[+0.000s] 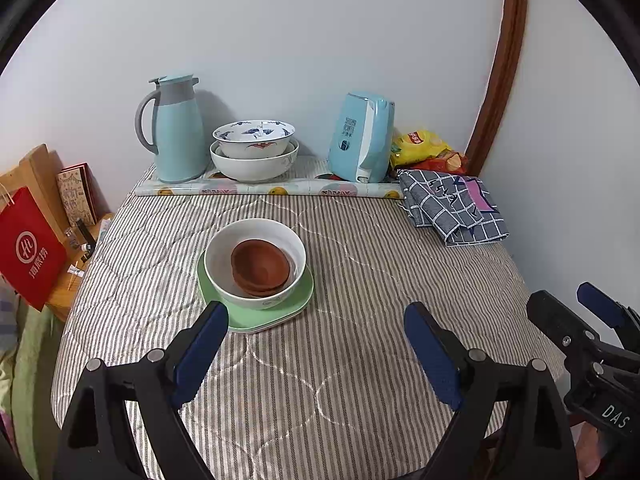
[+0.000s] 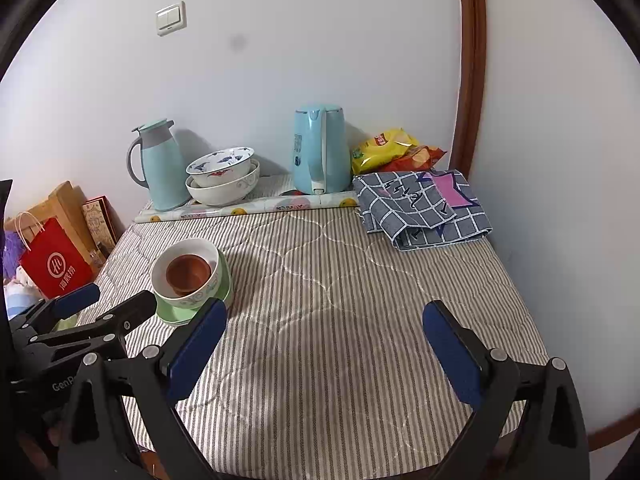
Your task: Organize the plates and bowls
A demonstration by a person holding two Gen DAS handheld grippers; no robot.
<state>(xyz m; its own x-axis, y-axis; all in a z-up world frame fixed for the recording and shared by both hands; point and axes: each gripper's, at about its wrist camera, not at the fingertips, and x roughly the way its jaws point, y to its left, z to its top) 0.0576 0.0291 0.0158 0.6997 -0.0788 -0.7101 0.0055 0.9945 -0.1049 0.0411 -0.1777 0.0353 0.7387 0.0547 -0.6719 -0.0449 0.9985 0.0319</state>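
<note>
We see the white bowl (image 1: 255, 264) on the striped counter (image 1: 320, 360), brown dishes (image 1: 261, 267) nested inside it and green plates (image 1: 256, 312) under it. Just in front of the bowl our left claw (image 1: 316, 344) hangs with jaws wide and empty. Behind the bowl, by the wall, stand two stacked bowls (image 1: 254, 152); the right claw (image 1: 592, 312) sits far right of it.

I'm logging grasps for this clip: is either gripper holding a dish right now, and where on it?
Nothing is held. The left gripper and right gripper both stand open and empty above the striped cloth.
</note>
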